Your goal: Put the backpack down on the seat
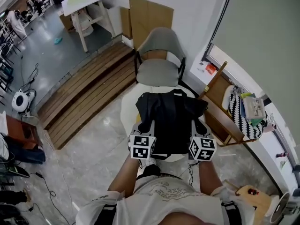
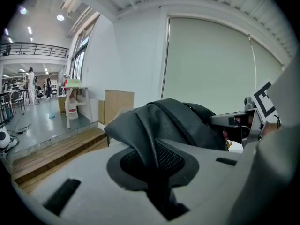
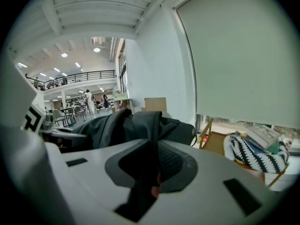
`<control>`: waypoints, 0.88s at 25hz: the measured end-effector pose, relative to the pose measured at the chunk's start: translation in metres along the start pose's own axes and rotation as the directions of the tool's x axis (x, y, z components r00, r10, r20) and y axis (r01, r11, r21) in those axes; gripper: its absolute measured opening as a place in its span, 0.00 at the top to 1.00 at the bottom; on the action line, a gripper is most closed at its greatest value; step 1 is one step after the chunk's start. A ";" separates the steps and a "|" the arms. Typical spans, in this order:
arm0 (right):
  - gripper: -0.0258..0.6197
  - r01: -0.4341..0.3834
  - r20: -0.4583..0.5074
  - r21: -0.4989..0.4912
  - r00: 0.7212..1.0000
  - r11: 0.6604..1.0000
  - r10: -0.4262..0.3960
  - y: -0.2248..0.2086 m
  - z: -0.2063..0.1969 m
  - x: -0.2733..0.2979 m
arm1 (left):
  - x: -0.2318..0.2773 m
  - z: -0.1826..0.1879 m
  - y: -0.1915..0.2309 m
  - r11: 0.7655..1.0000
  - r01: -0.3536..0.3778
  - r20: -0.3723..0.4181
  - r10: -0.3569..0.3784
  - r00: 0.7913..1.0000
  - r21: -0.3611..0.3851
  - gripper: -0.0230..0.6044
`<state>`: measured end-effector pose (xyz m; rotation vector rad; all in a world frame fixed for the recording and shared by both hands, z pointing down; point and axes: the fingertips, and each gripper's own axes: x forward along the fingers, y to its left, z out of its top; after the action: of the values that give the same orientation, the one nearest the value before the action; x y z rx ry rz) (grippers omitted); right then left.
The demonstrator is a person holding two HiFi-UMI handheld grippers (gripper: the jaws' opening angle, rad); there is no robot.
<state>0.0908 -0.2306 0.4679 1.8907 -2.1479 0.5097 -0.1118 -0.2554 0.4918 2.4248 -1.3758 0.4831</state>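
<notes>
A black backpack [image 1: 169, 121] hangs between my two grippers, right over a white round seat [image 1: 128, 108]; I cannot tell whether it touches the seat. My left gripper [image 1: 146, 129] is shut on the pack's left edge. In the left gripper view its fabric [image 2: 173, 121] is pinched in that gripper [image 2: 157, 175]. On the right side, my right gripper [image 1: 197, 129] is shut on the other edge. The right gripper view shows a dark fold of the backpack [image 3: 140, 125] squeezed in the right gripper [image 3: 151, 175].
A grey chair [image 1: 159, 55] stands just beyond the white seat, against the wall. At the right is a wooden chair [image 1: 220, 104] with a striped bag [image 1: 243, 118] and books. A wooden step platform [image 1: 89, 88] runs to the left, with a white table [image 1: 86, 3] farther off.
</notes>
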 end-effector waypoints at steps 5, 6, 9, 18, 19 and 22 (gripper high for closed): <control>0.87 0.002 -0.012 0.018 1.000 1.000 -0.002 0.001 0.004 0.026 | 0.022 0.016 0.022 0.999 0.002 -0.006 -0.002 1.000 0.034 0.86; 0.87 0.005 -0.016 0.024 1.000 1.000 -0.004 0.000 0.003 0.030 | 0.026 0.017 0.024 0.999 0.011 -0.018 -0.010 1.000 0.042 0.86; 0.87 0.005 -0.041 0.030 0.999 1.000 -0.004 -0.005 0.000 0.040 | 0.041 0.019 0.025 0.998 0.030 -0.051 -0.027 0.998 0.054 0.86; 0.87 -0.075 -0.155 0.025 0.985 0.997 0.078 -0.032 -0.046 0.071 | 0.083 -0.019 0.024 0.998 -0.030 -0.134 0.038 0.990 0.061 0.86; 0.87 -0.086 -0.155 0.023 0.984 0.996 0.089 -0.034 -0.051 0.073 | 0.088 -0.027 0.023 0.997 -0.032 -0.146 0.042 0.988 0.069 0.87; 0.89 -0.128 -0.093 -0.009 0.988 0.992 0.126 -0.030 -0.045 0.085 | 0.105 -0.053 0.011 0.996 0.000 -0.200 0.019 0.980 0.092 0.87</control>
<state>0.1066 -0.2922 0.5454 1.6952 -2.2147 0.5921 -0.0782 -0.3183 0.5862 2.3643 -1.3061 0.7866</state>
